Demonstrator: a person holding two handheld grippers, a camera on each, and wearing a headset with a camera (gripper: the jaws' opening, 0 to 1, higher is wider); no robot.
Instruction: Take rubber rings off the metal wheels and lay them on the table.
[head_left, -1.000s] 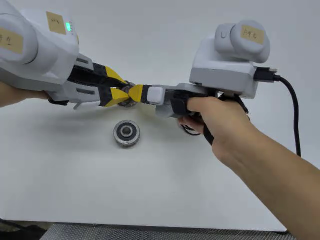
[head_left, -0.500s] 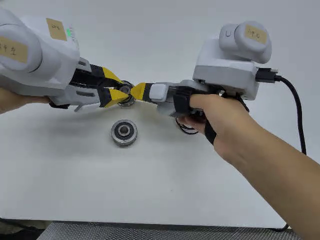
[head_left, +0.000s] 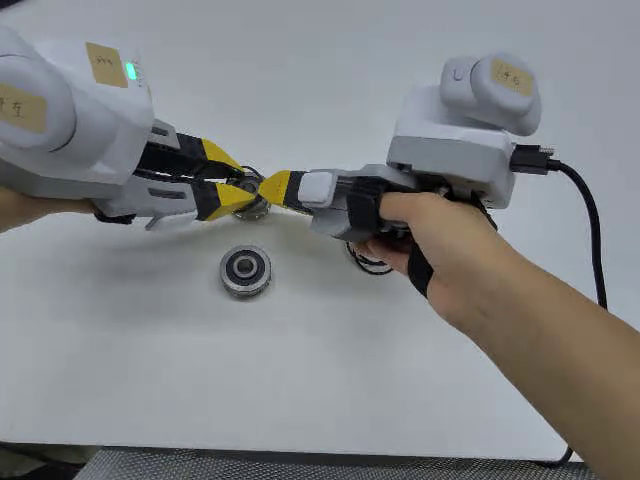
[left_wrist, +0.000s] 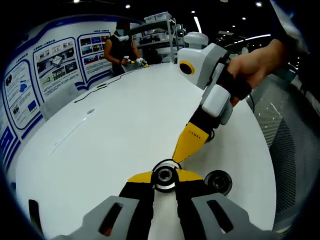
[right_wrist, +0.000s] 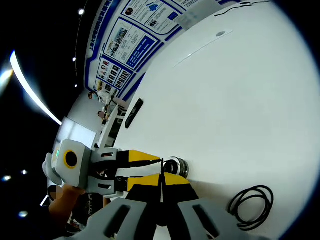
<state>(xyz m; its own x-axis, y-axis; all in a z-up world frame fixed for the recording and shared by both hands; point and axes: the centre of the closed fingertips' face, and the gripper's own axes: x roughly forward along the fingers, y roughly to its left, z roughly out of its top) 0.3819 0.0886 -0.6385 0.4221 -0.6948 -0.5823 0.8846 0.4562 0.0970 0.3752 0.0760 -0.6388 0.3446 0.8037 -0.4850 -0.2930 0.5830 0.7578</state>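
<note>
On the white table (head_left: 300, 380), my left gripper (head_left: 243, 182) clamps a metal wheel (left_wrist: 165, 177); my right gripper (right_wrist: 161, 183) pinches its rubber ring (left_wrist: 159, 164).

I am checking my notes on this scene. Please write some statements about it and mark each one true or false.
1. The left gripper clamps a metal wheel. True.
2. The right gripper is wide open, far from that wheel. False: its jaws are shut at the wheel's edge, apparently pinching its rubber ring.
3. A second wheel lies on the table. True.
4. No rings lie on the table yet. False: loose black rings lie there, beside the right gripper.
</note>
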